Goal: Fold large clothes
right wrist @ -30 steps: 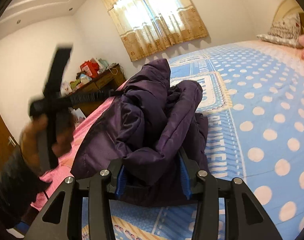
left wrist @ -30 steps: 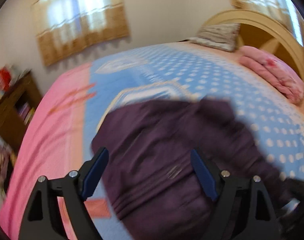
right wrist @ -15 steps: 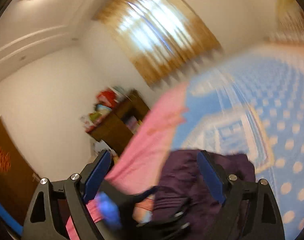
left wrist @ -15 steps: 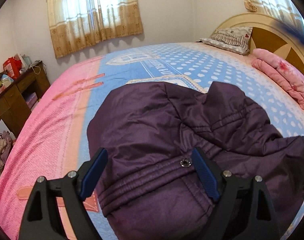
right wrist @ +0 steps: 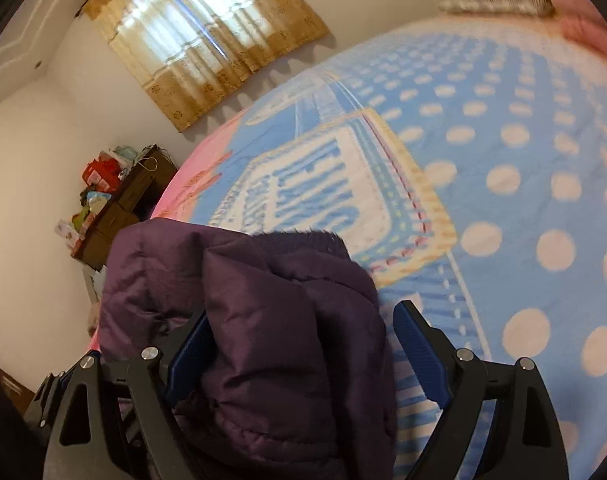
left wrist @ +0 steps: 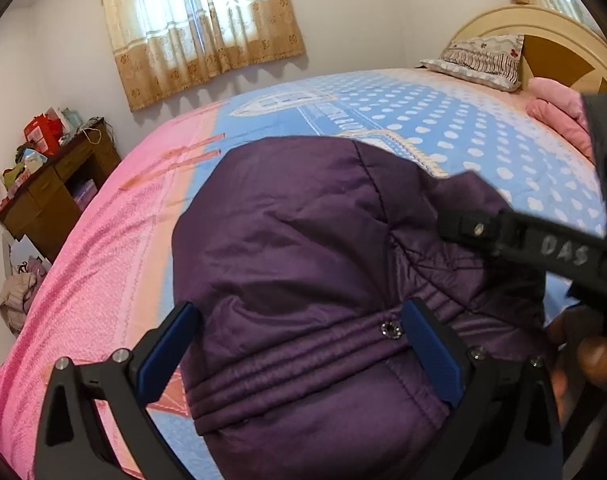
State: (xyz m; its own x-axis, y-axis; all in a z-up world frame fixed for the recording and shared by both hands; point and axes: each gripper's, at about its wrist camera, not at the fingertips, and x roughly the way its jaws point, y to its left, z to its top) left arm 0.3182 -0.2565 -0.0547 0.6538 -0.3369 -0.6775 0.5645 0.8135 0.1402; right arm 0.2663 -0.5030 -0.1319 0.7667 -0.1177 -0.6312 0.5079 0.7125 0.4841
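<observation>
Low in the centre of both frames lies the purple padded jacket (left wrist: 311,272), bunched on the blue dotted bedspread (left wrist: 455,128). 1 second earlier the right gripper (right wrist: 303,354) was clamped on a lifted fold; now its jaws stand apart, as do the left gripper (left wrist: 299,352) jaws. That fold seems laid down.

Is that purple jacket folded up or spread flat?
Folded up: the purple jacket sits on the bed as a compact, puffy bundle with layers doubled over, no sleeves trailing out.
</observation>
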